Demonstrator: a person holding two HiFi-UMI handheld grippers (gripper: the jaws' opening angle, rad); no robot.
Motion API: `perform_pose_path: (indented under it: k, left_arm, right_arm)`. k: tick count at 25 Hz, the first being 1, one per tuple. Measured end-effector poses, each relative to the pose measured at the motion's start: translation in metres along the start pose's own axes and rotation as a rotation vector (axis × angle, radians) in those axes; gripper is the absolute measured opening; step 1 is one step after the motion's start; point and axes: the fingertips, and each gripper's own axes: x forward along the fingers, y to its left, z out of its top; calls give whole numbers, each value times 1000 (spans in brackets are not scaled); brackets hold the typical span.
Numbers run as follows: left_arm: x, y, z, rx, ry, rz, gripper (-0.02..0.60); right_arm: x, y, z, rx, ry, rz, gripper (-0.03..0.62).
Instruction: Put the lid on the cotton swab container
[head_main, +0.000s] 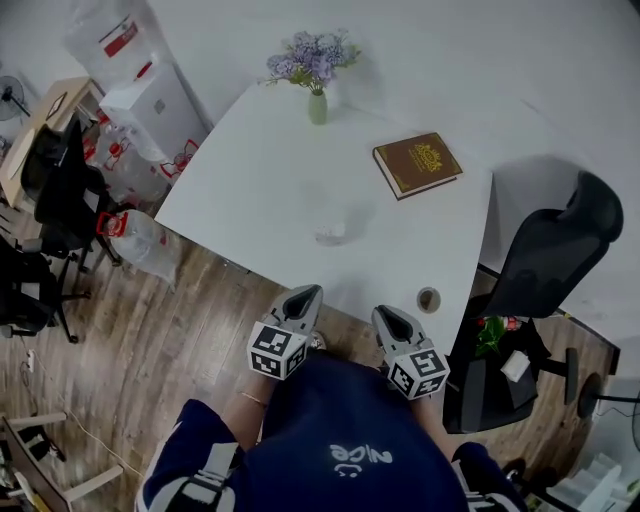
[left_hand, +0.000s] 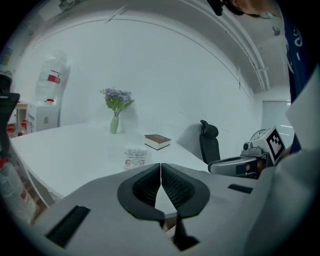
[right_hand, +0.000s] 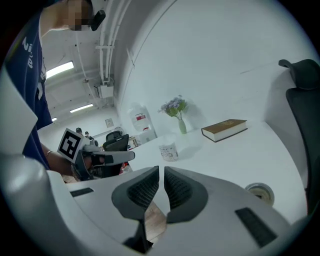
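Cotton swab container (head_main: 330, 232), a small clear tub with a printed band round it, stands upright near the middle of the white worktop (head_main: 260, 190), well apart from both tools and touched by neither. In the left gripper view the tub (left_hand: 135, 156) shows just past the jaw tips, and in the right gripper view it (right_hand: 169, 151) sits beyond the tips, a little to the right. The left tool (head_main: 303, 297) hangs at the worktop's near edge, close to the person's body, clenched with its ribbed pads meeting at the tips and nothing between them (left_hand: 160, 172). The right tool (head_main: 392, 318) hangs beside it at the same edge, its jaws drawn together to a thin slit, also empty (right_hand: 161, 181). A small round object (head_main: 427, 299) lies on the worktop just ahead of the right tool; whether it is the lid cannot be told. At the far side stand a green vase of purple flowers (head_main: 317, 100) and, to its right, a brown book (head_main: 417, 164) lying flat. A black office chair (head_main: 560, 250) stands off the worktop's right side.
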Motion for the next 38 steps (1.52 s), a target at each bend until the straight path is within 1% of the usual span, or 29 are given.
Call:
perform_pose_path:
  k: [3, 6, 9, 12, 15, 18, 20, 22, 23, 24, 26, 27, 29, 32, 34, 36, 38]
  left_arm:
    - [8, 7, 8, 18, 10, -35, 21]
    - [19, 12, 14, 38, 18, -46, 21]
    - [27, 17, 21, 25, 14, -23, 21]
    - [32, 22, 29, 33, 12, 5, 21]
    - [32, 30, 34, 26, 20, 51, 21]
    - [38, 40, 38, 23, 30, 86, 21]
    - [40, 45, 38, 15, 33, 93, 22]
    - [42, 49, 38, 12, 34, 83, 23]
    - [44, 52, 38, 17, 37, 77, 32]
    - [47, 55, 38, 25, 44, 70, 61]
    - [55, 61, 38, 44, 67, 51, 210]
    - [59, 63, 37, 58, 82, 40, 248]
    - [68, 69, 32, 103, 121, 8, 277]
    - [86, 76, 16, 206, 214, -69, 323]
    - [98, 80, 9, 264, 271, -118, 328]
    - [109, 87, 6, 279, 298, -140, 328]
    - [119, 96, 5, 254, 305, -143, 328]
  right_arm:
    - [22, 4, 8, -61, 33, 30, 60]
    - [39, 4, 19, -55, 21, 56, 60]
    - [48, -1, 26, -23, 10, 79, 60]
    - [54, -11, 34, -32, 17, 93, 60]
    - [61, -18, 48, -45, 17, 118, 60]
    - [68, -28, 68, -41, -18, 120, 60]
    - [70, -33, 74, -10, -34, 116, 60]
    - [72, -34, 76, 4, -36, 121, 60]
    - [73, -34, 77, 2, -37, 125, 60]
    - [74, -34, 79, -1, -39, 128, 60]
    - [75, -36, 83, 0, -45, 131, 60]
    - [75, -38, 85, 3, -50, 132, 60]
    - [75, -39, 88, 7, -56, 131, 60]
    - [77, -41, 94, -7, -58, 130, 60]
    - [79, -41, 97, -17, -63, 132, 60]
    - [79, -43, 97, -23, -60, 132, 60]
    - [80, -46, 96, -32, -52, 126, 60]
